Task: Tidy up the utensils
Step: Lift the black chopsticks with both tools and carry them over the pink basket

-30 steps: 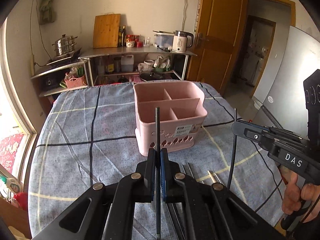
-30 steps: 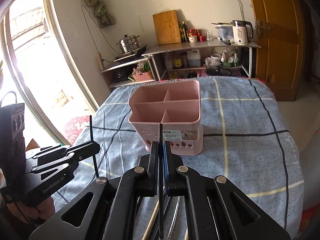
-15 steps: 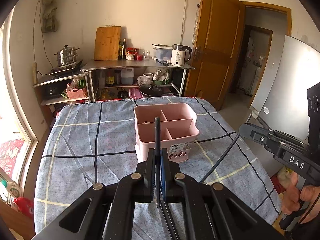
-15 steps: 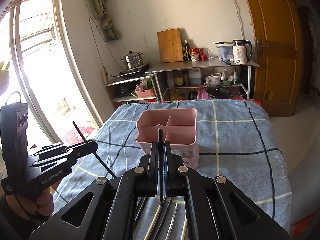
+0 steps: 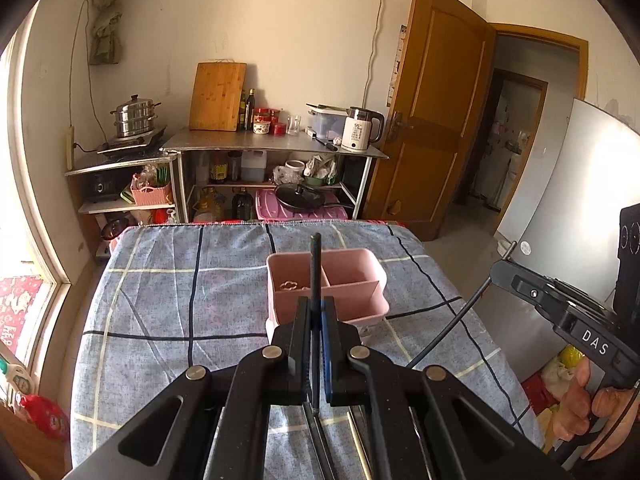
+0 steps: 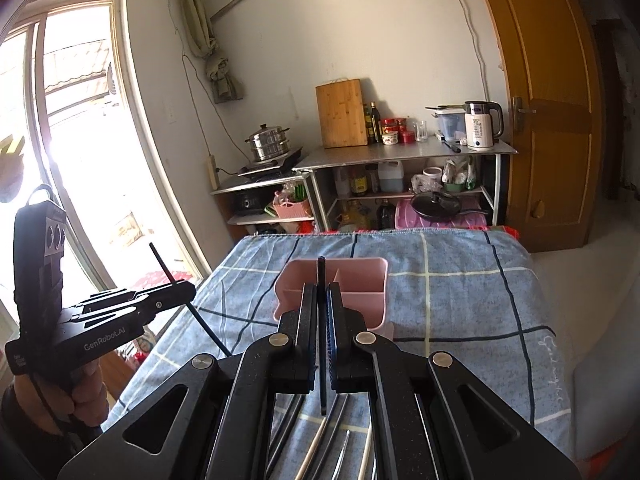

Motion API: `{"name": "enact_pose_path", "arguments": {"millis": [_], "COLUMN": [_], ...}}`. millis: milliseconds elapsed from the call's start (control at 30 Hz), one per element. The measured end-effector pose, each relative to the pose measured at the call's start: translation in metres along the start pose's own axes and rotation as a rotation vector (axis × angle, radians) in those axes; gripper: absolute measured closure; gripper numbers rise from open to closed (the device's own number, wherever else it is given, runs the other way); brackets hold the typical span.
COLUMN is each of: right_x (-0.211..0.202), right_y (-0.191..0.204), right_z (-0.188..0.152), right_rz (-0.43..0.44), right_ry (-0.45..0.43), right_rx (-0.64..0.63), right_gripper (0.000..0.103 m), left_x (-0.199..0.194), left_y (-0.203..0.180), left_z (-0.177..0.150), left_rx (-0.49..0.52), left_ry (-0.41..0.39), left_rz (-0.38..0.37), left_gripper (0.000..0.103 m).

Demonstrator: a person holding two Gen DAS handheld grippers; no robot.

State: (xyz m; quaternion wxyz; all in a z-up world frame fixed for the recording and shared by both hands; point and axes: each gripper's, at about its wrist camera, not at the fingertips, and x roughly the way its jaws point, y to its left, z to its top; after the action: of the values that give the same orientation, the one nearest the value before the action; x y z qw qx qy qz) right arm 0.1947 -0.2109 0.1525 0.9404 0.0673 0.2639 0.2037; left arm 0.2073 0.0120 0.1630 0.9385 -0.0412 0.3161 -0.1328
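the left gripper (image 5: 316,344) is squeezed tight on a thin black chopstick (image 5: 315,272), and the right gripper (image 6: 325,340) is squeezed tight on another black chopstick (image 6: 321,276). both sticks are up in the air above the table (image 5: 160,300), which has a blue checked cloth on it. in each gripper's own view its stick stands almost straight up, with one end poking up past the jaws and the other end hanging below them. seen from the other side, each stick leans a bit. the pink holder (image 5: 352,280) sits out in front, near the middle of the table, with its open boxes facing up. more chopsticks (image 6: 340,440) lie flat on the cloth close to the person, with their long way running toward the holder. a chopstick like this looks light, hard and smooth, so it could slip or spin in the jaws. holding it near the middle, like now, seems best. then the low end can go down into a box first.
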Motion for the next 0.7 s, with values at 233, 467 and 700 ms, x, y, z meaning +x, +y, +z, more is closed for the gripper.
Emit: {"name": "enact_pose_path", "arguments": {"millis": [233,467,700], "right_x": [-0.005,0.013,0.041], "right_y": [0.002,0.002,-0.002], "right_z": [0.038,0.061,0.066], "right_rz": [0.003,0.008,0.011], "right_ry": [-0.079,-0.120,-0.131], "right_rx": [-0.001,0.020,0.059], "right_gripper": [0.099,0.099,0.099], "left_x": [-0.001,0.015,0.045], "left_y": [0.003,0.011,0.027], "left_z": [0.044,0.076,0.080], "left_rx": [-0.026,-0.054,-0.098], "left_ry": [-0.047,-0.084,-0.079], "left_rz": [-0.006,0.007,0.011], "left_gripper": [0.099,0.099,0.099]}}
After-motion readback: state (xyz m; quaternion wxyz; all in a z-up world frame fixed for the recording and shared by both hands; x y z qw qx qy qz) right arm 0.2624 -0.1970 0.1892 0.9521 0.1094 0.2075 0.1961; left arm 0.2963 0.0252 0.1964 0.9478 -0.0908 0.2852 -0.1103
